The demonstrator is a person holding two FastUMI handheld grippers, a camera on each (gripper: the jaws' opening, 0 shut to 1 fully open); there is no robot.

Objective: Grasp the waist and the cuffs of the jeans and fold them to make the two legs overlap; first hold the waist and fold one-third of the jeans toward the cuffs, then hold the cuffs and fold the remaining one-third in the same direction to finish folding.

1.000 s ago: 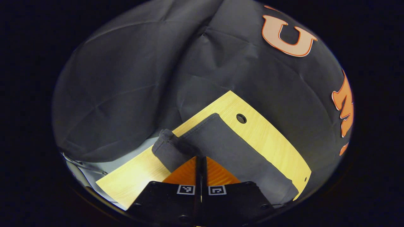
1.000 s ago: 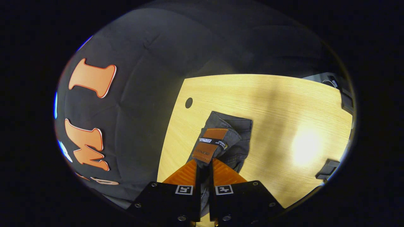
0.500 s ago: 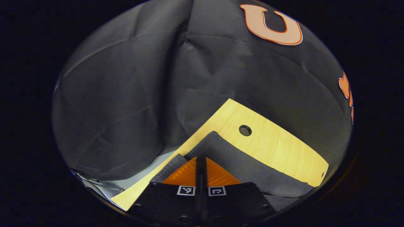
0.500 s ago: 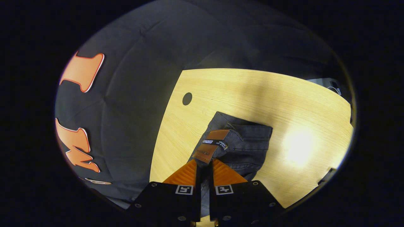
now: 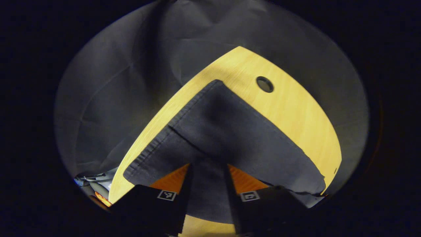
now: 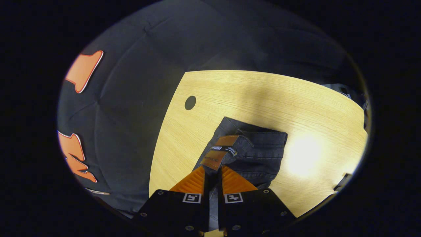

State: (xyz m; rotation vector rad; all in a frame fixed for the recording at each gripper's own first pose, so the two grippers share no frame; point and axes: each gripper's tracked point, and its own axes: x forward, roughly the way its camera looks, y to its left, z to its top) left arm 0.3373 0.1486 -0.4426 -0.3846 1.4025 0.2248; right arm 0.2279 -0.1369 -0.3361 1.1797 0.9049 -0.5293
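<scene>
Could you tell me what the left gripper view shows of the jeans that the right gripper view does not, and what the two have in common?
The left gripper view has the hemmed cuffs of the jeans lying flat on the wooden table, with the left tool open, its fingers spread over the dark cloth. The right gripper view has the waist with its brown leather patch, and the right tool shut on that waist. Both views share the dark jeans, the table and its round cable hole.
</scene>
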